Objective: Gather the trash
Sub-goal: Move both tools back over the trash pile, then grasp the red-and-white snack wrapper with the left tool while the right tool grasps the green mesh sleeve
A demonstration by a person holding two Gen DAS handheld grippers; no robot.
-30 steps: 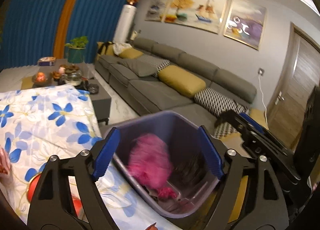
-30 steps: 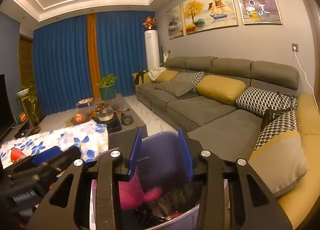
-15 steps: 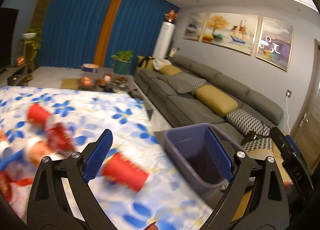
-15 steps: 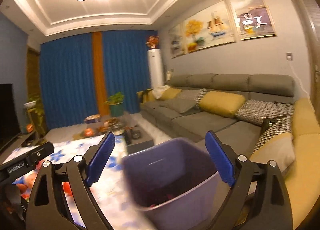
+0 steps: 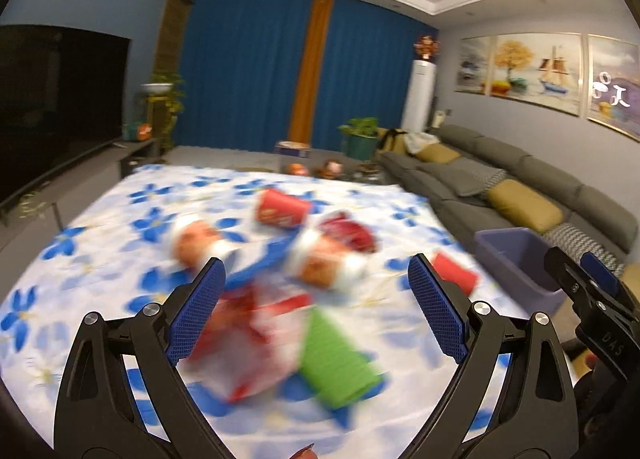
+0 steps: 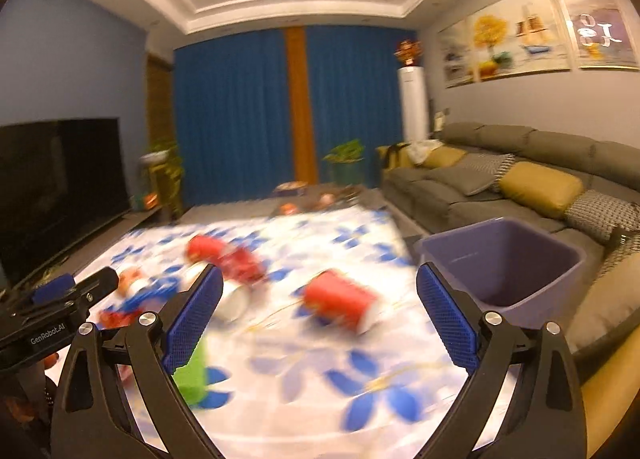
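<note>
Left wrist view: left gripper [image 5: 316, 301] wide open, empty, above the green cup [image 5: 336, 363]. Right gripper [image 6: 320, 317] likewise spread, empty, facing a red cup [image 6: 340, 301]; purple bin [image 6: 504, 259] sits at the table's edge for drops.

Both wrist cameras look forward between their own blue fingers, low over the floral tablecloth [image 5: 100, 259] toward the far blue curtains [image 6: 240, 119]. The left view sits nearer the litter; the right sits further right, close to the purple bin [image 6: 504, 259] (both share cloth, bin, sofa [image 5: 520, 179]).
</note>
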